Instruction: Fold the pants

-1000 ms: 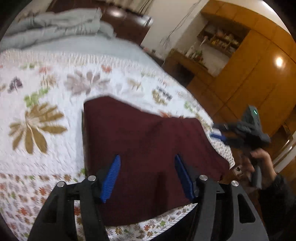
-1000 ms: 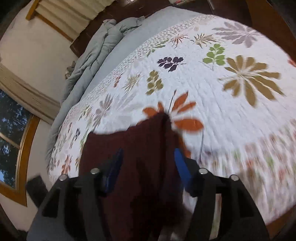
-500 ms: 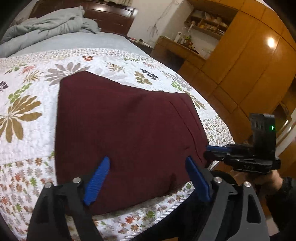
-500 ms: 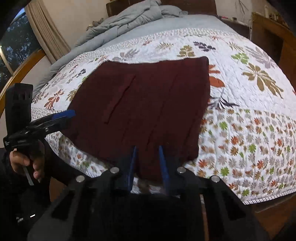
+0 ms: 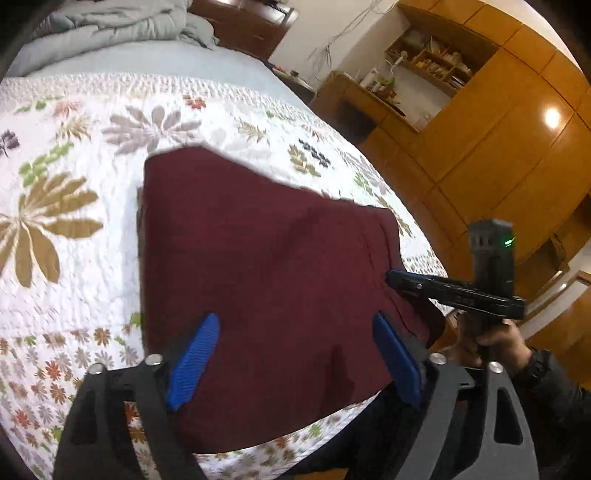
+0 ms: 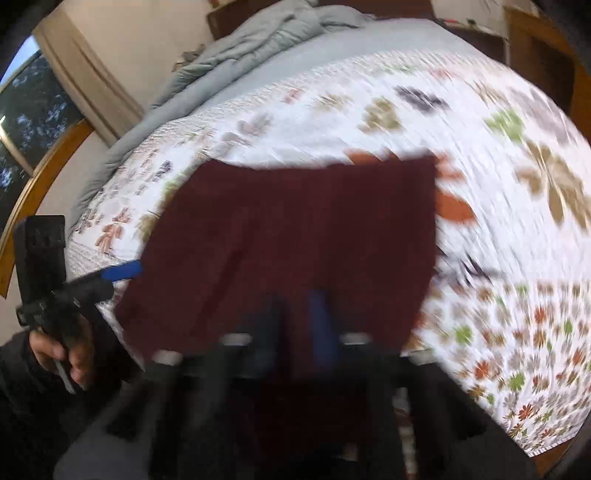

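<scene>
The dark red pants [image 5: 266, 273] lie folded flat on the flowered quilt [image 5: 74, 184], their near edge hanging over the bed's corner. My left gripper [image 5: 295, 354] is open and empty, its blue fingers spread over the near edge of the pants. My right gripper [image 6: 295, 325] has its fingers close together over the near edge of the pants [image 6: 306, 236]; the view is blurred and I cannot tell whether cloth is between them. The right gripper also shows in the left wrist view [image 5: 391, 275], its tip at the pants' right edge. The left gripper shows in the right wrist view [image 6: 125, 269].
A grey duvet [image 5: 110, 22] is bunched at the head of the bed. Wooden cupboards [image 5: 498, 129] and a shelf [image 5: 432, 62] stand to the right of the bed. A curtain and window [image 6: 37, 110] are on the other side.
Both grippers have swung and moved in closer over the pants. The right gripper's tip has moved onto the pants' right edge. The left gripper stays open.
</scene>
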{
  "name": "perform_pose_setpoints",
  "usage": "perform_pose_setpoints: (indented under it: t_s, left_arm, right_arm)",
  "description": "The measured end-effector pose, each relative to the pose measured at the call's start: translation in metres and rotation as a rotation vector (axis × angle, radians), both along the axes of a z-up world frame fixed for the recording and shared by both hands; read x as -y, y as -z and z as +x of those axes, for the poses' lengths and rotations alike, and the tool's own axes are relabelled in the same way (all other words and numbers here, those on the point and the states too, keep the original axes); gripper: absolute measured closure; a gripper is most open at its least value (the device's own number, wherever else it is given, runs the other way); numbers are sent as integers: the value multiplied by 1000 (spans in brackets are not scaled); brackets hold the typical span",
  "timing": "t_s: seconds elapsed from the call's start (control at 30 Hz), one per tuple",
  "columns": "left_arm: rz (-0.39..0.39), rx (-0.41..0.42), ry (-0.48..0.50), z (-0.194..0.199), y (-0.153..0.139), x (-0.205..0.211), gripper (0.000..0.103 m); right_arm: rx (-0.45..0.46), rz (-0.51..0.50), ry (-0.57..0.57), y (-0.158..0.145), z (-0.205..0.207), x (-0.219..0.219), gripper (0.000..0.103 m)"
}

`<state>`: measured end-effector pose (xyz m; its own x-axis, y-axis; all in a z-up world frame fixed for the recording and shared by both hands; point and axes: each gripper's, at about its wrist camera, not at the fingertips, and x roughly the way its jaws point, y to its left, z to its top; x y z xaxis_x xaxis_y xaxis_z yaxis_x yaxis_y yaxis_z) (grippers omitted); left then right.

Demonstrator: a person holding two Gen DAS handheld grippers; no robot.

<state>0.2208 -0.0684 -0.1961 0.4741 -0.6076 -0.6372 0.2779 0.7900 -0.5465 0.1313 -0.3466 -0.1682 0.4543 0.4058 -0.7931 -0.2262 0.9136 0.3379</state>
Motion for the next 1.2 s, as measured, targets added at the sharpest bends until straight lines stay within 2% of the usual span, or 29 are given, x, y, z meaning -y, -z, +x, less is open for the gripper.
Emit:
perform_pose_setpoints:
  t_s: [0.07, 0.13, 0.17, 0.2, 0.3, 0.37, 0.4, 0.43, 0.47, 0.5, 0.53, 0.57, 0.7, 0.73, 0.77, 0.8, 0.87, 0.9, 0.97, 1.03, 1.07, 1.1, 1.13, 1.17, 1.2]
  left_arm:
    - [-21, 6, 13, 4, -8, -9, 26]
    - [-70, 65, 1, 17, -31, -23, 19]
    - [-81, 78, 1, 27, -38, -26, 17]
    - [-97, 86, 2, 40, -45, -30, 16]
    - [-163, 34, 2, 100, -43, -40, 17]
    - [-180, -70, 7, 132, -23, -42, 19]
    - [-177, -148, 10, 149, -2, -44, 30]
    - [-158, -194, -4, 159, 15, -47, 50]
    - [-154, -234, -27, 165, 29, -51, 61]
    - [-191, -255, -50, 167, 41, -59, 76]
    - [-228, -265, -63, 168, 46, -65, 83]
    - [-247, -269, -73, 168, 49, -69, 85]
    - [-273, -252, -89, 161, 48, -71, 85]
    - [-280, -245, -100, 159, 43, -74, 80]
    - [-275, -229, -109, 157, 38, -77, 74]
    - [-262, -194, -117, 148, 25, -78, 61]
    - [-271, -142, -100, 132, 5, -78, 54]
    - [-289, -114, -69, 120, -5, -71, 47]
    - [-294, -102, -38, 108, -8, -63, 43]
    - [-278, -150, -16, 105, 8, -50, 43]
    - [-263, -177, -27, 107, 20, -49, 46]
    - [-267, -189, -34, 107, 28, -50, 55]
    - [-279, -211, -52, 106, 34, -56, 66]
    - [-294, -218, -64, 104, 32, -60, 65]
    - [-301, -204, -70, 98, 23, -65, 58]
  right_arm:
    - [-23, 60, 16, 1, -2, 14, 103]
    - [-2, 109, 7, -20, 3, 12, 90]
    - [22, 128, 3, -29, 6, 11, 77]
    - [56, 164, 6, -41, 17, 11, 74]
    - [56, 226, 32, -44, 49, 16, 74]
    - [-3, 268, 61, -27, 71, 27, 75]
    - [-29, 267, 76, -16, 76, 33, 87]
    - [-48, 254, 79, -6, 78, 40, 97]
    - [-66, 253, 95, 9, 78, 48, 103]
    - [-79, 329, 116, 22, 75, 59, 103]
    - [-86, 391, 129, 29, 72, 66, 103]
    - [-85, 422, 135, 32, 70, 69, 103]
    - [-75, 392, 113, 27, 71, 64, 103]
    - [-77, 384, 116, 23, 71, 66, 103]
    - [-67, 363, 125, 15, 70, 67, 98]
    - [-45, 342, 137, 4, 64, 67, 87]
    - [-18, 395, 139, -13, 51, 68, 80]
    - [0, 431, 105, -24, 41, 61, 74]
    - [3, 434, 52, -29, 34, 46, 67]
    - [-51, 443, 23, -12, 35, 35, 67]
    - [-84, 406, 29, 1, 37, 34, 89]
    - [-111, 372, 48, 19, 39, 40, 103]
    - [-126, 392, 70, 28, 39, 49, 103]
    - [-137, 434, 87, 31, 38, 56, 103]
    - [-117, 406, 92, 22, 33, 55, 101]
